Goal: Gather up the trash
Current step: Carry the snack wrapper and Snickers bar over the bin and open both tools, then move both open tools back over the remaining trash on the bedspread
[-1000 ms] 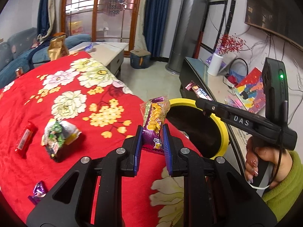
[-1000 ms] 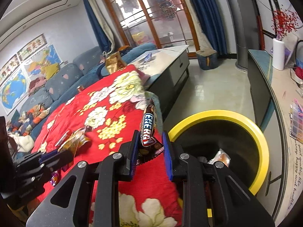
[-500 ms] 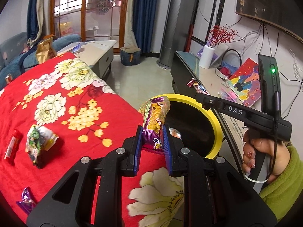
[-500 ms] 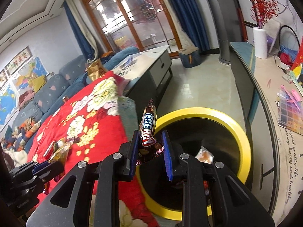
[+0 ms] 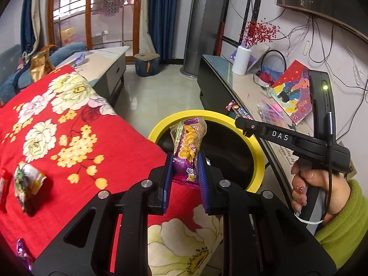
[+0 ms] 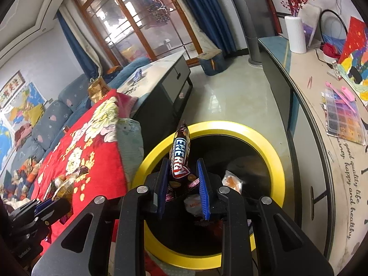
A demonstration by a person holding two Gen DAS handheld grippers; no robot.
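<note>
Yellow-rimmed bin (image 6: 271,147) sat at twelve o'clock beneath the right gripper (image 6: 181,172), its jaws parted around the Energy bar (image 6: 180,158), apparently releasing it, while the left gripper (image 5: 184,168) clamped a purple snack packet (image 5: 188,147).

Blue curtains (image 5: 161,16), wood-framed glass doors (image 5: 92,9), pale tiled floor (image 5: 156,92).

daylight enters through the glazed doors (image 5: 99,18) at upper left, slightly blown out; both fisheye views bend strongly at dark corners, edges perhaps a little soft.
</note>
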